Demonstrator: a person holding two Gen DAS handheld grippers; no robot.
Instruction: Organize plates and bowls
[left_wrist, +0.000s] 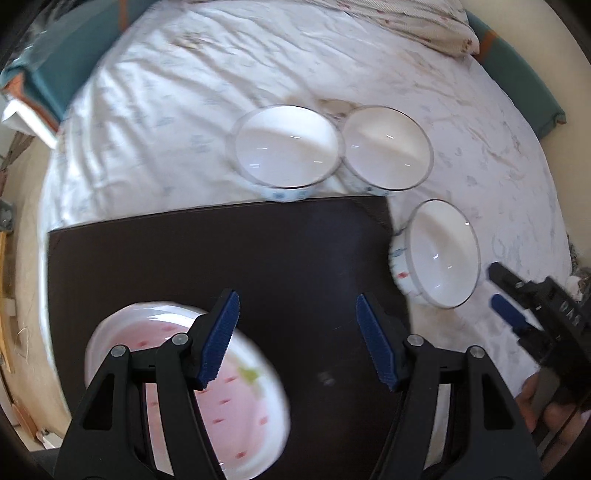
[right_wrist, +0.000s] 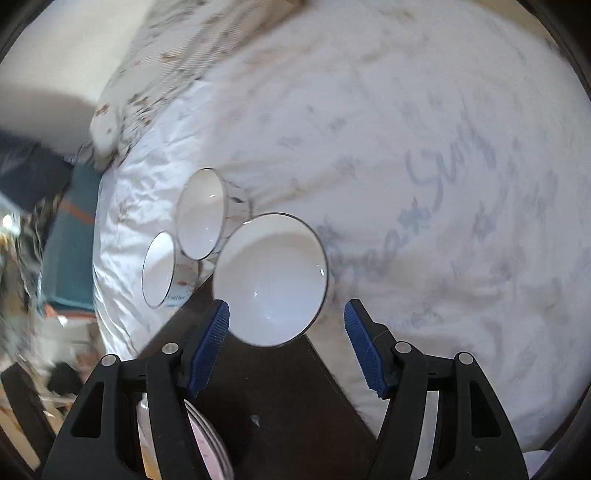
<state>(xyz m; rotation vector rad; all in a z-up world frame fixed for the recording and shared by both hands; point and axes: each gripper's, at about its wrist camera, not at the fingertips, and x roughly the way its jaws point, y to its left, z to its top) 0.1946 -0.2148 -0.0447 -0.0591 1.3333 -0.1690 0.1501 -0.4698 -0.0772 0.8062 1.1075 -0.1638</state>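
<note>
Three white bowls sit on a bed with a wrinkled white sheet (left_wrist: 147, 122). Two of them, the far left bowl (left_wrist: 286, 146) and the far right bowl (left_wrist: 388, 147), are side by side with their rims touching. The third bowl (left_wrist: 441, 254) sits apart from those two, tipped a bit, right at the corner of a dark board (left_wrist: 221, 258) that lies on the bed. A pink plate (left_wrist: 240, 398) with little red marks rests on the board near its front left side. The left tongs (left_wrist: 297, 339) hang over the board, spread wide, with nothing between them. The right tongs (right_wrist: 286, 343) are spread wide too, just in front of the third bowl, not touching it.
</note>
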